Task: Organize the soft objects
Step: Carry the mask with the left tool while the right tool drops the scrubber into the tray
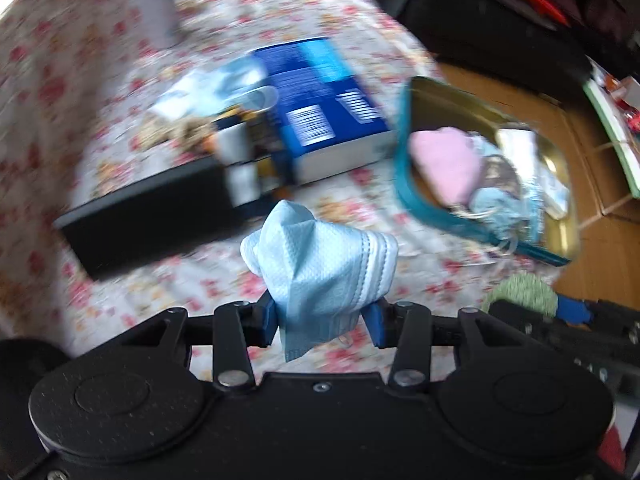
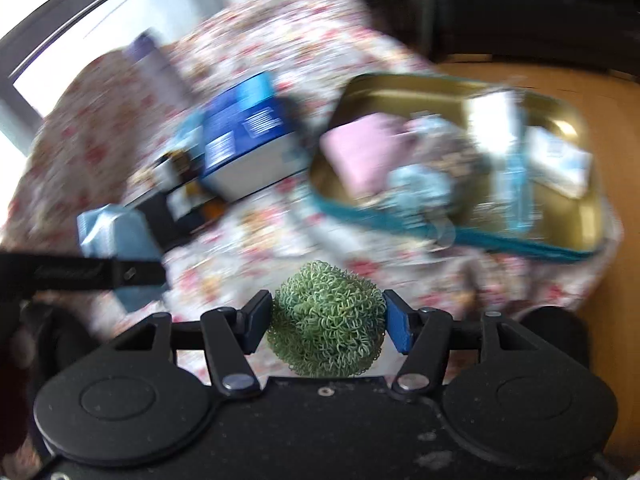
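My left gripper [image 1: 323, 318] is shut on a crumpled light blue face mask [image 1: 320, 256], which bulges up above its blue pads. In the right wrist view my right gripper [image 2: 327, 322] is shut on a green curly scrubber ball [image 2: 326, 320]. The same ball [image 1: 522, 294] shows at the right edge of the left wrist view, and the mask [image 2: 116, 240] shows at the left of the right wrist view. A gold tin with a teal rim [image 1: 404, 184] [image 2: 576, 216] lies ahead on the flowered cloth. It holds a pink cloth [image 1: 444, 164] [image 2: 360, 156] and other blue soft items.
A blue book [image 1: 324, 112] [image 2: 244, 140] and a black box [image 1: 148, 212] lie on the flowered cloth [image 1: 80, 100] left of the tin. A pale container [image 1: 150, 4] stands at the back. Wooden floor [image 1: 600, 248] lies right of the cloth's edge.
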Demonstrator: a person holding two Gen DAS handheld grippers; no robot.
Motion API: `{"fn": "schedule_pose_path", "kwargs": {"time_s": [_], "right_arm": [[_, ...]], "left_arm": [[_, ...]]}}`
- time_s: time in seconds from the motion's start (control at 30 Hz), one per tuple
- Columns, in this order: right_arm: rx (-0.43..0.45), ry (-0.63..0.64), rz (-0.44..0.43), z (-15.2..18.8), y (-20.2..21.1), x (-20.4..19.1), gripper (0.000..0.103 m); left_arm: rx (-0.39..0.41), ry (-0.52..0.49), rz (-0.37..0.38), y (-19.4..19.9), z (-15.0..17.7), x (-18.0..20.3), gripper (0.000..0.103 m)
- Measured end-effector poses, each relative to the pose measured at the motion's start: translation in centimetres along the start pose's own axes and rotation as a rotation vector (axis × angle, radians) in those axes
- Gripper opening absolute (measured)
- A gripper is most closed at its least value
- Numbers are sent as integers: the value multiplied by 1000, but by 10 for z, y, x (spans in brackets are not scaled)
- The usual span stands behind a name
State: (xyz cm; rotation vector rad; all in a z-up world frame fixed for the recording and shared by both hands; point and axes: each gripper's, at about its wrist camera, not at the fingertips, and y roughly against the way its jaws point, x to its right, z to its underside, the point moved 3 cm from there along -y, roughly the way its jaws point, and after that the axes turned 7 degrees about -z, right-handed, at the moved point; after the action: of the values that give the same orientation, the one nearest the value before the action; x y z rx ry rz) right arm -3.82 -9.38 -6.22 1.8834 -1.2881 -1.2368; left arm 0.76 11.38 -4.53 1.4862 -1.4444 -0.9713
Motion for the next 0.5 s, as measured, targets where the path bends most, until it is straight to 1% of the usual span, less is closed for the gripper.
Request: {"fn": "schedule_pose_path", "kwargs": {"time_s": [0.13,0.2,0.37,0.5], "right_arm": [[56,-93,77,-18,13,42,59],[95,-127,129,-29,22,65,59],[168,-169,236,-57,34,105,60],[213,-189,293,-77,37,130,60]], "left_arm": [[21,-53,44,2,-14,31,45],[30,-68,60,3,-24,42,45],[51,-101,92,4,-40,65,45],[66,-121,96,0,-51,81,45]]}}
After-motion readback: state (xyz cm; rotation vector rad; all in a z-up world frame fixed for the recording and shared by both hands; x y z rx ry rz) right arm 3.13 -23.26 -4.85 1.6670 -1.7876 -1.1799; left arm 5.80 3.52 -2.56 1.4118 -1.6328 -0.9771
